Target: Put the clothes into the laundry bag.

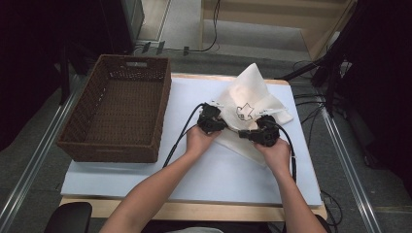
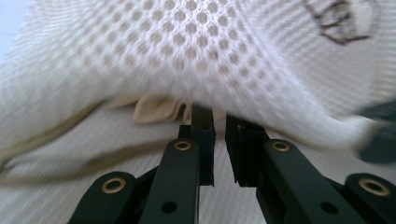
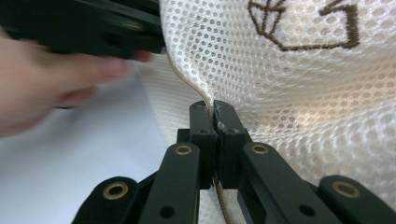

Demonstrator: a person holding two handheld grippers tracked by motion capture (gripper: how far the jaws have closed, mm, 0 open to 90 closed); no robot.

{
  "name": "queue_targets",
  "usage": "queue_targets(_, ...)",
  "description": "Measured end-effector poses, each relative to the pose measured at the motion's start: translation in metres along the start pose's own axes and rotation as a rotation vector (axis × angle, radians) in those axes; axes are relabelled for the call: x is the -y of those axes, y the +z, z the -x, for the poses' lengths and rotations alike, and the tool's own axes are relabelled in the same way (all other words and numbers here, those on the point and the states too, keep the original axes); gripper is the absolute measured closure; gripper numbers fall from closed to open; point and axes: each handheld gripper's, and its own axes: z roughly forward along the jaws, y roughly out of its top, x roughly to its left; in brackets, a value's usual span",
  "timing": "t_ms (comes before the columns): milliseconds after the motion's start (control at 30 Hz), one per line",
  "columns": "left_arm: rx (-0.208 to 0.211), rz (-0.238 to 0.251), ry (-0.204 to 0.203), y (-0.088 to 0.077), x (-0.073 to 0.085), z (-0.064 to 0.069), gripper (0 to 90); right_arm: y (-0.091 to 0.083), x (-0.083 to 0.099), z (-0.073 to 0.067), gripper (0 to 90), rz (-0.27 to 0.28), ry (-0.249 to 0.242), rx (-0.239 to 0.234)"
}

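While the white mesh bag (image 1: 248, 109) lies rumpled on the white mat (image 1: 204, 170) near the desk's (image 1: 194, 209) far right corner, both hand-held grippers work at its near edge. The right hand-held gripper (image 3: 215, 114) has its jaws pressed together on the bag's tan-piped hem, the mesh rising from the pinch in a taut fold with the brown embroidered outline (image 3: 303, 25) above it. The left hand-held gripper (image 2: 215, 126) stands with a narrow gap between its jaws; the right jaw's tip is tucked under the overhanging mesh, and the pads do not appear to press on the cloth, so this side reads as released or not yet gripped. In the high view the left hand-held gripper (image 1: 212, 116) and right hand-held gripper (image 1: 262, 131) sit close together on the bag's front edge, and 1 peak of fabric stands up toward the far edge of the desk.

The brown wicker basket (image 1: 77, 141) at the desk's left side holds nothing. Judged from this layout, the work is at an early stage: the bag is neither flattened, folded nor placed in the basket, and only 1 of 2 grips is secure. Remaining, as it seems, are a second firm hold, the shaping of the bag, and its transfer leftward.
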Motion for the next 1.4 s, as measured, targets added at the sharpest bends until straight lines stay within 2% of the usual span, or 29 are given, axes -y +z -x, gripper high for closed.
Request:
queue_targets(33, 0.0, 0.0, 0.0, 0.0, 0.0, 0.0, 81.9, 0.0, 0.0, 0.0, 88.9, 0.0, 0.0, 0.0)
queue_targets(100, -0.016, 0.012, 0.026, -0.016, 0.007, 0.001, 81.3, 0.006, -0.001, 0.003, 88.6, -0.007, 0.002, 0.021)
queue_targets(200, -0.031, 0.021, 0.028, -0.025, 0.011, 0.001, 76.5, 0.012, -0.001, 0.007, 88.3, -0.01, 0.015, 0.054)
queue_targets(233, -0.044, 0.036, 0.019, -0.035, 0.015, 0.0, 73.7, 0.014, 0.0, 0.01, 88.3, -0.015, 0.018, 0.068)
queue_targets(300, -0.051, 0.032, 0.012, -0.042, 0.017, -0.002, 68.0, 0.015, 0.0, 0.013, 88.3, -0.023, 0.025, 0.08)
queue_targets(400, -0.112, 0.014, 0.014, -0.049, 0.018, -0.006, 55.6, 0.017, 0.002, 0.021, 88.3, -0.028, 0.05, 0.095)
queue_targets(467, -0.148, 0.028, -0.002, -0.054, 0.019, -0.011, 49.2, 0.018, 0.002, 0.026, 88.3, -0.024, 0.062, 0.103)
queue_targets(500, -0.153, 0.035, -0.014, -0.056, 0.019, -0.013, 46.3, 0.018, 0.002, 0.027, 88.3, -0.026, 0.066, 0.112)
queue_targets(533, -0.153, 0.035, -0.014, -0.056, 0.019, -0.013, 45.0, 0.019, 0.003, 0.029, 88.3, -0.025, 0.066, 0.112)
queue_targets(567, -0.167, 0.042, -0.036, -0.057, 0.02, -0.018, 43.2, 0.02, 0.003, 0.032, 88.3, -0.026, 0.076, 0.118)
queue_targets(633, -0.184, 0.038, -0.04, -0.057, 0.021, -0.02, 39.0, 0.02, 0.003, 0.033, 88.3, -0.025, 0.079, 0.117)
queue_targets(700, -0.221, 0.007, -0.062, -0.051, 0.023, -0.029, 37.3, 0.02, 0.004, 0.037, 88.4, -0.028, 0.084, 0.131)
queue_targets(800, -0.248, -0.038, -0.073, -0.041, 0.028, -0.036, 37.0, 0.019, 0.004, 0.039, 88.4, -0.024, 0.099, 0.131)
queue_targets(867, -0.252, -0.044, -0.069, -0.037, 0.032, -0.037, 40.2, 0.02, 0.004, 0.039, 88.3, -0.025, 0.098, 0.133)
queue_targets(900, -0.239, -0.042, -0.06, -0.038, 0.033, -0.037, 47.6, 0.021, 0.004, 0.04, 88.3, -0.026, 0.096, 0.134)
queue_targets(933, -0.228, -0.044, -0.06, -0.038, 0.033, -0.036, 59.1, 0.021, 0.004, 0.04, 88.3, -0.025, 0.095, 0.133)
queue_targets(1000, -0.195, -0.066, -0.053, -0.04, 0.034, -0.035, 73.7, 0.021, 0.004, 0.041, 88.3, -0.023, 0.102, 0.131)
queue_targets(1067, -0.19, -0.072, -0.041, -0.041, 0.035, -0.033, 83.4, 0.021, 0.004, 0.041, 88.3, -0.021, 0.104, 0.133)
queue_targets(1133, -0.155, -0.094, -0.018, -0.047, 0.039, -0.025, 85.8, 0.021, 0.005, 0.043, 88.2, -0.023, 0.104, 0.141)
queue_targets(1167, -0.155, -0.094, -0.018, -0.047, 0.039, -0.025, 86.3, 0.021, 0.005, 0.044, 88.2, -0.022, 0.109, 0.14)
queue_targets(1200, -0.14, -0.108, 0.005, -0.051, 0.042, -0.021, 86.6, 0.02, 0.005, 0.045, 88.2, -0.023, 0.116, 0.143)
queue_targets(1233, -0.131, -0.127, 0.05, -0.056, 0.046, -0.014, 86.9, 0.019, 0.005, 0.046, 88.2, -0.021, 0.115, 0.142)
queue_targets(1300, -0.107, -0.131, 0.062, -0.061, 0.051, -0.008, 87.0, 0.018, 0.006, 0.047, 88.2, -0.02, 0.129, 0.14)
queue_targets(1367, -0.071, -0.133, 0.057, -0.066, 0.055, -0.004, 87.3, 0.017, 0.006, 0.048, 88.2, -0.022, 0.13, 0.14)
queue_targets(1400, -0.071, -0.133, 0.057, -0.066, 0.055, -0.004, 87.4, 0.016, 0.007, 0.048, 88.2, -0.021, 0.14, 0.142)
